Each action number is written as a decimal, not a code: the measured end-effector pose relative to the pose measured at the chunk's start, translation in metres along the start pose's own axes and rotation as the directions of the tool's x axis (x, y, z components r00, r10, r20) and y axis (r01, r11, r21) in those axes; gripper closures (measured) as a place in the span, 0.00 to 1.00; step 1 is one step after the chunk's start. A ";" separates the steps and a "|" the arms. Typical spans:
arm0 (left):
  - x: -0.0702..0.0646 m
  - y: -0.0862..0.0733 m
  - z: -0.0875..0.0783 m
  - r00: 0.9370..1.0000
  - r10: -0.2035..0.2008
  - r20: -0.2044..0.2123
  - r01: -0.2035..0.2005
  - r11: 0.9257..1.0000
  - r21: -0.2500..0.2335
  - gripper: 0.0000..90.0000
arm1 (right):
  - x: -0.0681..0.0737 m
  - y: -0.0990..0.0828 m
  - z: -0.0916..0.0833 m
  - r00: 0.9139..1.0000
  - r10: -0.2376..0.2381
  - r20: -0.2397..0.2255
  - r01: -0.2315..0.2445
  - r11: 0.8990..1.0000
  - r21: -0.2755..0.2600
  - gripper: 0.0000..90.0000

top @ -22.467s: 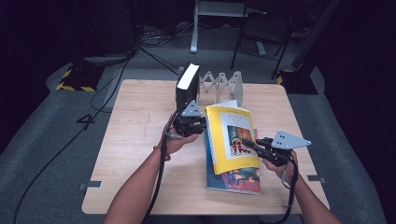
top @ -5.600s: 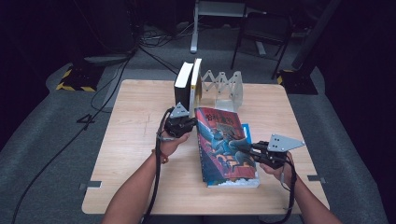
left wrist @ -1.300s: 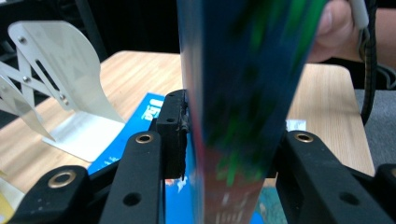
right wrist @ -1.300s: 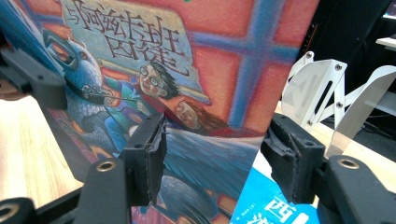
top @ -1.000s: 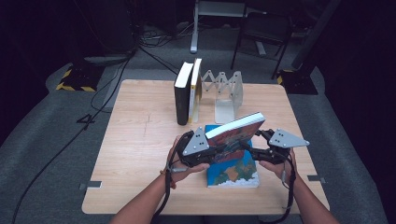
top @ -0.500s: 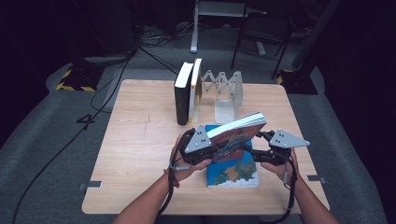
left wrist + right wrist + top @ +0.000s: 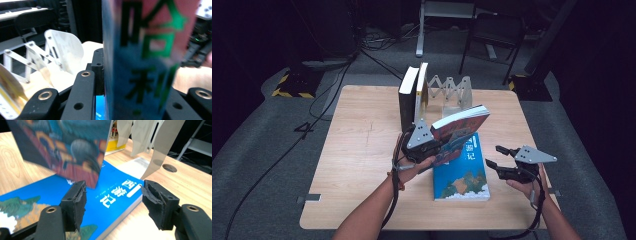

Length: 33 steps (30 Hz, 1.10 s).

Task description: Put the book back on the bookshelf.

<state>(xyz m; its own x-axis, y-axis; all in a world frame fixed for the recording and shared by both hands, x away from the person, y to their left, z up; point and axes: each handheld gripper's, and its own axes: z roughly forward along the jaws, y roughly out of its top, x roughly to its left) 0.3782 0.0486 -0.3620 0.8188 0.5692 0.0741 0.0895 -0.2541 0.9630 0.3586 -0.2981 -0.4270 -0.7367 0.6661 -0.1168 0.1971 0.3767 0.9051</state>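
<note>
Table (image 7: 362, 150): pale matt wood. Blue book (image 7: 462, 172): glossy paper cover. Rack (image 7: 452, 90): smooth pale plastic. Gripper pads (image 7: 76, 202): rough black foam.

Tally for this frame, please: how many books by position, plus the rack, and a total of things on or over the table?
Upright books in the rack: 2, black-covered book and yellow-covered book
Lifted red-and-blue paperback: 1
Flat blue paperback: 1
White accordion book rack: 1
Total: 5

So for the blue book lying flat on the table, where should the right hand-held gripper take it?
Probably the blue book by its right long edge, approached from the right hand-held gripper side: that edge lies bare, while the lifted book overhangs its top-left corner.
</note>
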 end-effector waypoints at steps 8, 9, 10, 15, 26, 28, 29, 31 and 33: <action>0.021 0.010 0.001 0.995 -0.015 -0.101 0.014 1.000 -0.013 0.82 | 0.002 -0.006 0.006 1.000 -0.007 -0.003 0.007 0.999 0.034 0.41; 0.024 0.011 0.001 0.993 -0.012 -0.118 0.010 1.000 -0.011 0.82 | 0.003 -0.006 0.007 1.000 -0.007 -0.009 0.007 0.999 0.036 0.41; 0.027 0.012 0.001 0.991 -0.009 -0.136 0.007 1.000 -0.011 0.82 | 0.004 -0.007 0.008 1.000 -0.014 -0.011 0.014 0.999 0.042 0.41; 0.042 0.014 0.003 0.977 -0.016 -0.214 0.015 1.000 -0.007 0.82 | 0.007 -0.010 0.014 0.999 -0.026 -0.021 0.027 0.997 0.068 0.41; 0.058 -0.002 0.026 0.949 0.019 -0.315 -0.005 0.999 0.045 0.82 | 0.010 -0.012 0.016 0.999 -0.039 -0.030 0.041 0.995 0.085 0.41; 0.059 -0.008 0.031 0.946 0.005 -0.325 0.012 0.999 0.049 0.82 | 0.011 -0.012 0.016 0.999 -0.041 -0.035 0.043 0.995 0.087 0.41; 0.060 -0.011 0.033 0.944 -0.001 -0.330 0.018 0.999 0.048 0.82 | 0.011 -0.012 0.016 0.998 -0.042 -0.036 0.045 0.995 0.088 0.41; 0.060 -0.014 0.034 0.944 -0.010 -0.331 0.027 0.998 0.048 0.82 | 0.011 -0.012 0.016 0.998 -0.045 -0.040 0.049 0.995 0.089 0.41; 0.061 -0.020 0.033 0.943 -0.028 -0.331 0.041 0.999 0.033 0.82 | 0.011 -0.012 0.016 0.998 -0.048 -0.040 0.051 0.995 0.088 0.41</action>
<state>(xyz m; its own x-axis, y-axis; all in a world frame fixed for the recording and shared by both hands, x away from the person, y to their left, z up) 0.4454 0.0623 -0.3851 0.5825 0.8026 0.1283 0.1422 -0.2561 0.9561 0.3582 -0.2852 -0.4460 -0.7703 0.6213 -0.1435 0.2154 0.4653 0.8585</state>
